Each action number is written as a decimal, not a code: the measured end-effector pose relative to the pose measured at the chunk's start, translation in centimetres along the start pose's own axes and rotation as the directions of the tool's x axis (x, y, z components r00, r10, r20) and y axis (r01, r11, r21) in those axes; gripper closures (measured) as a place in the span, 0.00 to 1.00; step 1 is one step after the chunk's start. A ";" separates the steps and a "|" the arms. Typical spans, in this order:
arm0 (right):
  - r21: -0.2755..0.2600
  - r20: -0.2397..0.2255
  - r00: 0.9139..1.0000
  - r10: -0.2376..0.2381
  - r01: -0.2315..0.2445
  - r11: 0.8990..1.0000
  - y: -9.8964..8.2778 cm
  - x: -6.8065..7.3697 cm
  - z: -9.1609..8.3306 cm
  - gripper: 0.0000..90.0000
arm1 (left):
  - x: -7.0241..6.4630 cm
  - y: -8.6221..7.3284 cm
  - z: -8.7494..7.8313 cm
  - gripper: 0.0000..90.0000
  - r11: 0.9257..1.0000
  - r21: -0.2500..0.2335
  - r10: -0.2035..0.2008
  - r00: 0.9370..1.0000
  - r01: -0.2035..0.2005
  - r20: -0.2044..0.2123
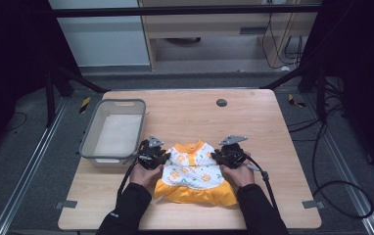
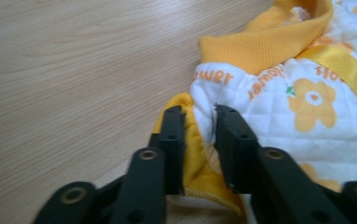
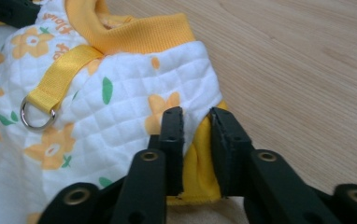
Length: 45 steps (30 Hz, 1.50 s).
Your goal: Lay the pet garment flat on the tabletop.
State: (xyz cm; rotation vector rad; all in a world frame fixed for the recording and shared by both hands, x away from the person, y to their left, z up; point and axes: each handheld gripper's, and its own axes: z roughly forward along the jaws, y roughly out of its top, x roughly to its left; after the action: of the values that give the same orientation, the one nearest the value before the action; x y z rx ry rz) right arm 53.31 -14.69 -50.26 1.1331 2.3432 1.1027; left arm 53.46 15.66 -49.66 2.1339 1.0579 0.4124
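Gripper views: each tool clamped on the garment's orange armhole edge.

Wooden table, grey carpet floor, pale cabinet behind, dark surroundings

The right gripper pinches the yellow-trimmed sleeve edge of a small quilted white garment printed with orange flowers, lying on a wooden table. A yellow strap across the garment carries a metal D-ring below the ribbed yellow collar.
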 end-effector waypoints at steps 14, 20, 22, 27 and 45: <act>-0.177 -0.002 0.997 -0.075 0.073 0.981 2.8 1.3 -5.5 0.92 | -1.1 3.6 -6.0 0.92 0.978 -0.208 0.026 1.000 -0.026 -0.005; -0.304 0.118 0.991 -0.065 0.098 0.948 5.8 1.6 -7.3 0.92 | -1.1 7.6 -7.5 0.92 0.955 -0.290 0.046 0.997 -0.063 -0.064; -0.311 0.181 0.982 -0.046 0.102 0.945 6.6 1.2 -6.7 0.91 | -0.7 8.5 -7.0 0.90 0.950 -0.311 0.013 0.997 -0.034 -0.070; -0.264 0.270 0.963 -0.025 0.099 0.960 7.2 0.3 -5.2 0.76 | 0.5 8.6 -6.0 0.72 0.939 -0.337 -0.095 0.993 0.067 -0.067; -0.300 0.113 0.993 -0.037 0.070 0.951 3.8 2.6 -11.6 0.46 | 0.1 3.3 -11.7 0.55 0.949 -0.314 -0.025 0.998 0.007 -0.052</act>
State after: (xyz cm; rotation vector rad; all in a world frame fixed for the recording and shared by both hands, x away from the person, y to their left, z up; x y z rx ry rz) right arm 47.16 -17.01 -39.68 0.9832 2.0239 1.2951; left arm 48.89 19.71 -39.11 1.8386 0.9673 0.5940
